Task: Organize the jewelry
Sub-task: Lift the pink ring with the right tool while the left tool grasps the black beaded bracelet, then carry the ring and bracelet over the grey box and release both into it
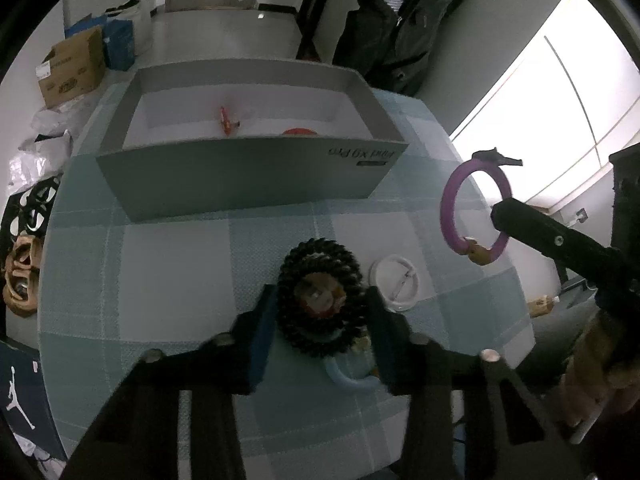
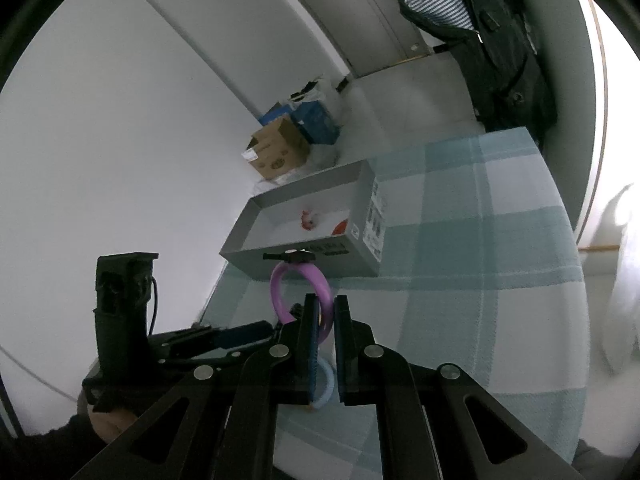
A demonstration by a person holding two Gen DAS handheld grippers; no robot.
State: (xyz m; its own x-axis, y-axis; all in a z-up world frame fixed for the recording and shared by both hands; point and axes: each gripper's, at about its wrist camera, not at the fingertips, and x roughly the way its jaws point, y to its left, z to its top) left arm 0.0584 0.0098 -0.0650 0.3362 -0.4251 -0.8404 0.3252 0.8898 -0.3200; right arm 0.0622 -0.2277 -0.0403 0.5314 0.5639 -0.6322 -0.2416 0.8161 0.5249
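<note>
Holding the purple bangle (image 2: 316,292) clear of the counter (image 1: 180,264), the right hand-held gripper (image 2: 327,344) has its jaws closed tight on the ring's lower arc, so the loop stands upright with its small dark charm (image 2: 294,257) on top; in the left wrist view the same bangle hangs in the air to the right, well apart from the pieces on the cloth. That lifted pose suits a carry toward the grey box (image 1: 248,176), which sits open at the far side of the checked cloth and already has a red trinket (image 1: 227,120) and an orange-red piece (image 1: 300,132) inside, probably the collecting place. The left hand-held gripper (image 1: 322,320) points down over the black beaded bracelet (image 1: 320,276), jaws narrowed around its coil with the pads at both flanks, a pinch that looks made. A pale blue ring (image 1: 348,380) lies partly beneath it, and a white ring (image 1: 396,282) rests just beside, both flat on the counter, seemingly waiting their turn
</note>
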